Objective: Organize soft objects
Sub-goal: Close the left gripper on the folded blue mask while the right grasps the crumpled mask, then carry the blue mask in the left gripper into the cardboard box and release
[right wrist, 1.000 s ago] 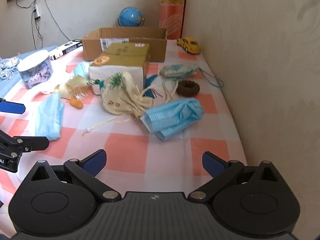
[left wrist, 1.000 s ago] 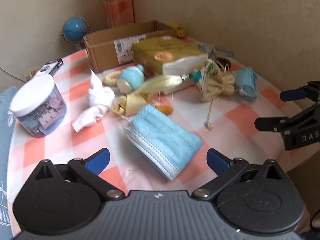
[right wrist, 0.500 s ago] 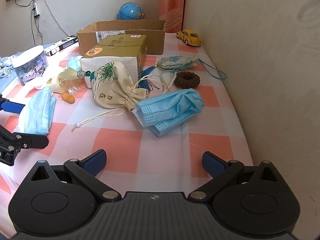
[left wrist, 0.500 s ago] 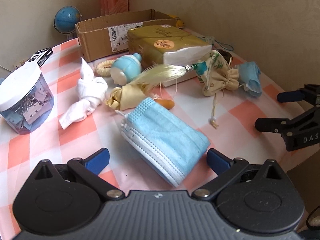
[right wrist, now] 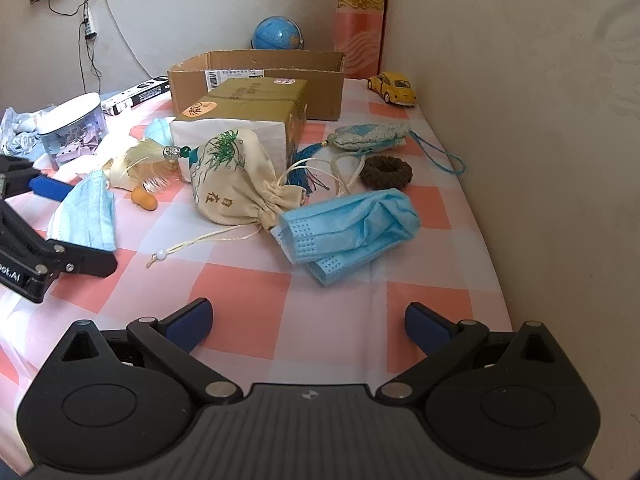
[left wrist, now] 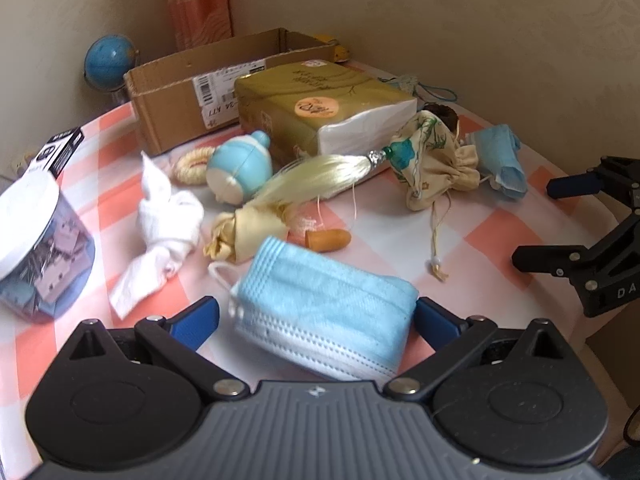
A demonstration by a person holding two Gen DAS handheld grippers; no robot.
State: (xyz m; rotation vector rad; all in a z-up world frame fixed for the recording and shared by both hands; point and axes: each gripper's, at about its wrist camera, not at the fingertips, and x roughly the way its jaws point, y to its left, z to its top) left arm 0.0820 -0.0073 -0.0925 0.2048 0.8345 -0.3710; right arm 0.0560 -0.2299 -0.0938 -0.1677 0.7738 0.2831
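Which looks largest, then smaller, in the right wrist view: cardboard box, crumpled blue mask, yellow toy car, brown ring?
1. cardboard box
2. crumpled blue mask, though nearness enlarges it
3. brown ring and yellow toy car: alike, unsure.

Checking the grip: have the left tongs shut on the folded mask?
No, the left tongs stand open, with the folded mask lying loose between them.

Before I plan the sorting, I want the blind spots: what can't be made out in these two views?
- Cardboard box interior: both views, hidden by its own walls.
- Yellow toy car: left view, mostly behind the box.
- Folded mask, near edge: left view, covered by left gripper body.
- Jar: left view, cut off by the edge.
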